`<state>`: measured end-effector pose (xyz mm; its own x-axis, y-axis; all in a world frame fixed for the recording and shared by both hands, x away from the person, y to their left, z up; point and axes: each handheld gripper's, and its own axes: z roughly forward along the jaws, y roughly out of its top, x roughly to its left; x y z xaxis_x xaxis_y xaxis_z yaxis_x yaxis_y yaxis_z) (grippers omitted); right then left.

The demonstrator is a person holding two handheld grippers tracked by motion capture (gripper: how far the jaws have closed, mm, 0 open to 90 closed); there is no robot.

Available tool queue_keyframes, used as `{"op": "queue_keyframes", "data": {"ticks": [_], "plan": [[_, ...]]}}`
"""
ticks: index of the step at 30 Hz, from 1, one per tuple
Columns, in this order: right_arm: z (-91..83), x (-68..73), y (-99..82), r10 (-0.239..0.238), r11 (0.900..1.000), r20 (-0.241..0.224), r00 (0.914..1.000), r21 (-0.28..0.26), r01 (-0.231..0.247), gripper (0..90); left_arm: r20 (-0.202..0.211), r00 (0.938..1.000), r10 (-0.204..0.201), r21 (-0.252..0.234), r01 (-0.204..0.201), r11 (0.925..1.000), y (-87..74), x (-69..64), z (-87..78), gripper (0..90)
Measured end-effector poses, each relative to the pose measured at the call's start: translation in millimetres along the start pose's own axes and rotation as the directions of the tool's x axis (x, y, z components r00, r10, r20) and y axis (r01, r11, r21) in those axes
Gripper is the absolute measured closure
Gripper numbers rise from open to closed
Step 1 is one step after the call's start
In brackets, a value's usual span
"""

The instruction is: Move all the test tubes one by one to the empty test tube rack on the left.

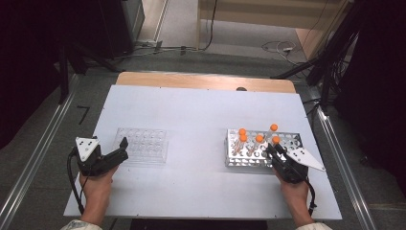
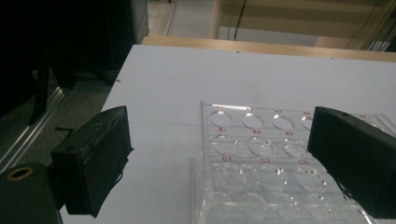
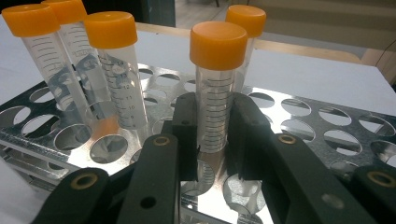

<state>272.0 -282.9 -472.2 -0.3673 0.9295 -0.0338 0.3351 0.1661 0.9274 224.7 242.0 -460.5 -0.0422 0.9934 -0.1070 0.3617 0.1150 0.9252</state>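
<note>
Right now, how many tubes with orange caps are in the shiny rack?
5 tubes, all in the metal rack: one between the right gripper jaws, one behind it, three at left.

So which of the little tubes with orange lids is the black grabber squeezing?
Find the shiny metal rack with round holes on the right side of the white table. Five clear plastic tubes with orange caps stand in it. The right gripper is shut on the clear orange-capped tube at the rack's near edge, closest to the person's right hand; it alone stands between two black jaws.
</note>
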Motion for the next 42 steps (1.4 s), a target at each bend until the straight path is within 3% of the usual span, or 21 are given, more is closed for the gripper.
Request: {"op": "queue_keyframes", "data": {"ticks": [16, 33, 42], "plan": [[-9.9, 1.9, 11.4, -0.004, 0.999, 0.02, 0.9998, -0.044, 0.005, 71.2, 0.002, 1.0, 0.001, 0.001, -0.001, 1.0, -0.1, -0.3, 0.2, 6.2], [-16.1, 2.9, 27.4, -0.009, 0.9991, 0.026, 0.9996, -0.041, 0.011, 71.7, 0.002, 1.0, 0.003, 0.002, -0.003, 1.0, 0.0, -0.1, 0.4, 6.2], [-28.3, 0.8, 38.0, 0.028, 0.9949, 0.023, 0.9993, -0.098, -0.026, 72.0, 0.007, 1.0, 0.007, 0.001, -0.007, 1.0, 0.1, -0.3, 0.4, 6.2]]}}
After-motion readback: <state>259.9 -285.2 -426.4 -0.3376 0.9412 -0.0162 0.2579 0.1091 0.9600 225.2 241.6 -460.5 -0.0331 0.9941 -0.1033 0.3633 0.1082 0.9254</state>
